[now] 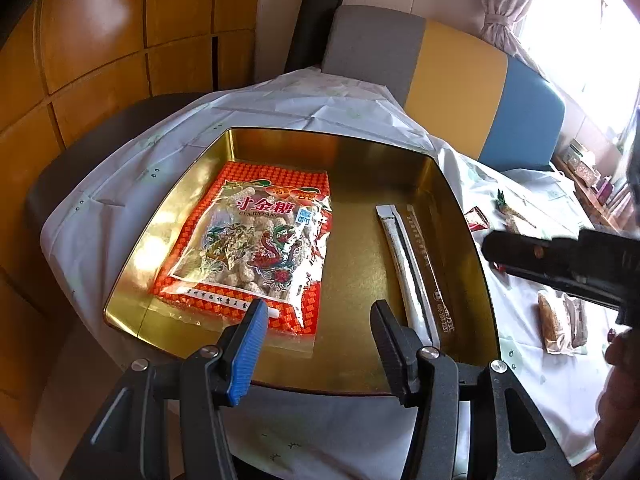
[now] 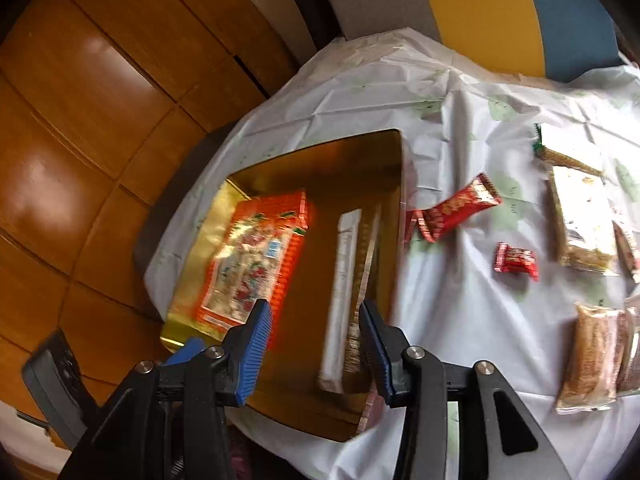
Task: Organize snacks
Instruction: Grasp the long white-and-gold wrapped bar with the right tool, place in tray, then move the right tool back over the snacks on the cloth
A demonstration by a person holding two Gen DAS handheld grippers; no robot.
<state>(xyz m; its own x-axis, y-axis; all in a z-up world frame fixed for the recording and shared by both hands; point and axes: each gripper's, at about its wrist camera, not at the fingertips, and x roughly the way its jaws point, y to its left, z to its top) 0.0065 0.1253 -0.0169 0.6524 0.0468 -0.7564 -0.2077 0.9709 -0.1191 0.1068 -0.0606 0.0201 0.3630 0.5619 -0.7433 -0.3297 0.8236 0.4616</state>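
While both pairs of tongs hang empty over the near edge of the gold tin (image 1: 460, 208), we take stock of what is packed and what is not. Our left tongs (image 1: 318, 340) stand apart with nothing between them, poised above the tin's near rim; our right tongs (image 2: 316, 344) are likewise spread wide and hold nothing, and in the left wrist view they reach in from the right above the tabletop (image 2: 460, 320).

Inside the tin, the big orange candy bag (image 1: 256, 240) lies flat on the left half, label up, probably because it is the largest piece and sets the layout for the rest. Two long stick packets (image 1: 416, 268) lie side by side along the right wall, running near to far, which leaves a bare strip of floor down the middle.

The remaining snacks are spread on the white cloth to the right of the tin. A red wrapped bar (image 2: 456, 208) lies just beside the tin's right wall, and a small red candy (image 2: 516, 260) sits a little farther right. A clear pack of pale biscuits (image 2: 584, 216) lies toward the far right, with a green-ended packet (image 2: 568, 152) beyond it, and a bag of brown crumbly snacks (image 2: 592, 356) rests near the right edge, with other packs beside it that we cannot make out.

We judge the job partly done; the red bar looks like the easiest next pick for the right tongs.
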